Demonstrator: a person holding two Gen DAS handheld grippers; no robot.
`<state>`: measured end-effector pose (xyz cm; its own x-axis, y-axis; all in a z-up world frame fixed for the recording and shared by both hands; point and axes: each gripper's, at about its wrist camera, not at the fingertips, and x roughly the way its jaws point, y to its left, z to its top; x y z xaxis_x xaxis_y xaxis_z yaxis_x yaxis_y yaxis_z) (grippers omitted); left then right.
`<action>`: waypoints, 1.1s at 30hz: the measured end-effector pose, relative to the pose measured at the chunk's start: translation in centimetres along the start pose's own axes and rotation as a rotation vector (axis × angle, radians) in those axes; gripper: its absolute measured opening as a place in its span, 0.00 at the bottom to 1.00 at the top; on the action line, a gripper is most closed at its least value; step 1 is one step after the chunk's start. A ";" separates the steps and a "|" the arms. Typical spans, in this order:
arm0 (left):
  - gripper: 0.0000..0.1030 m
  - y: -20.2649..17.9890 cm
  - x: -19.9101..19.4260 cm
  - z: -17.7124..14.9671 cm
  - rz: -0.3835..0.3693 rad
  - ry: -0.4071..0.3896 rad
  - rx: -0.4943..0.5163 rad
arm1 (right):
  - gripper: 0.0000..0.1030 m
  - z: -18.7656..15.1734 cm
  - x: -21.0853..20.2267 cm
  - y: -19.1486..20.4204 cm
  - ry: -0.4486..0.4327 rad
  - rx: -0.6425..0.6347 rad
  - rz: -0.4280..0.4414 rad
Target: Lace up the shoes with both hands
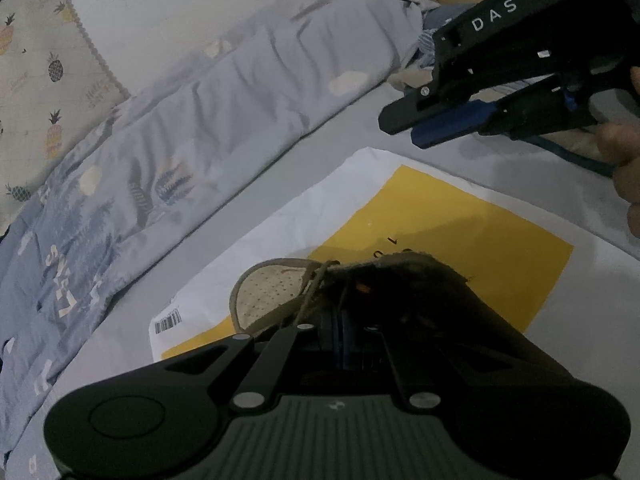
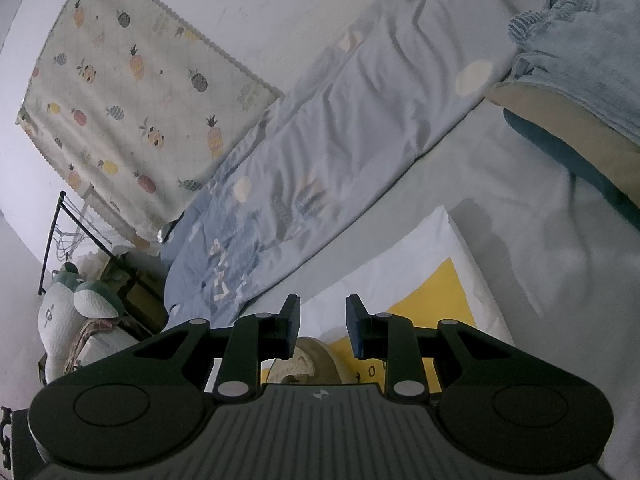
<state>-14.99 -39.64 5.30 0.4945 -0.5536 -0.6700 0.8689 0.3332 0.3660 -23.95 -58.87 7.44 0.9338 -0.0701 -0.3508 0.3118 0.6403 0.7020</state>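
A beige shoe (image 1: 264, 296) with a perforated toe lies on a white and yellow mailer bag (image 1: 440, 216) on the bed. My left gripper (image 1: 344, 316) sits low over the shoe's dark upper with its jaws pressed together. Taut strands of the shoelace (image 1: 314, 288) run from the eyelets down to them. My right gripper (image 1: 400, 132) hovers above and to the right of the shoe, held by a hand (image 1: 624, 152). In the right wrist view the right gripper (image 2: 323, 320) stands open with nothing between its fingers. The shoe's toe (image 2: 308, 360) shows just below it, on the mailer bag (image 2: 440, 280).
A rumpled blue-grey quilt (image 1: 200, 120) runs along the far side of the grey sheet (image 1: 520, 168). A pineapple-print curtain (image 2: 132, 92) hangs behind it. Folded clothes (image 2: 580, 60) lie at the far right, and plush toys (image 2: 68, 312) sit beside the bed.
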 end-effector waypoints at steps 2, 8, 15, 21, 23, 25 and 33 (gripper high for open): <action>0.02 0.1 0.0 -0.1 0.001 -0.002 -0.006 | 0.26 0.0 0.0 0.0 0.001 -0.002 -0.002; 0.02 -0.1 -0.1 -0.1 -0.004 -0.007 -0.009 | 0.26 -0.1 0.1 0.0 0.006 -0.003 0.000; 0.02 -0.1 0.0 -0.1 0.000 -0.010 -0.022 | 0.26 -0.3 0.1 0.0 0.010 -0.006 -0.001; 0.02 -0.3 0.3 -0.1 -0.008 -0.006 -0.025 | 0.26 -0.3 0.2 0.1 0.014 -0.010 -0.001; 0.02 -0.4 0.2 -0.1 -0.015 -0.007 -0.028 | 0.26 -0.3 0.3 0.1 0.018 -0.011 -0.001; 0.02 -0.5 0.1 -0.2 -0.025 -0.009 -0.027 | 0.26 -0.4 0.3 0.1 0.021 -0.012 0.000; 0.02 -0.3 0.2 0.0 -0.015 -0.019 -0.036 | 0.26 -0.5 0.4 0.0 0.023 -0.018 0.004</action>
<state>-15.20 -39.81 5.05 0.4824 -0.5731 -0.6625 0.8749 0.3524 0.3322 -23.67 -58.51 7.01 0.9307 -0.0498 -0.3624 0.3046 0.6540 0.6925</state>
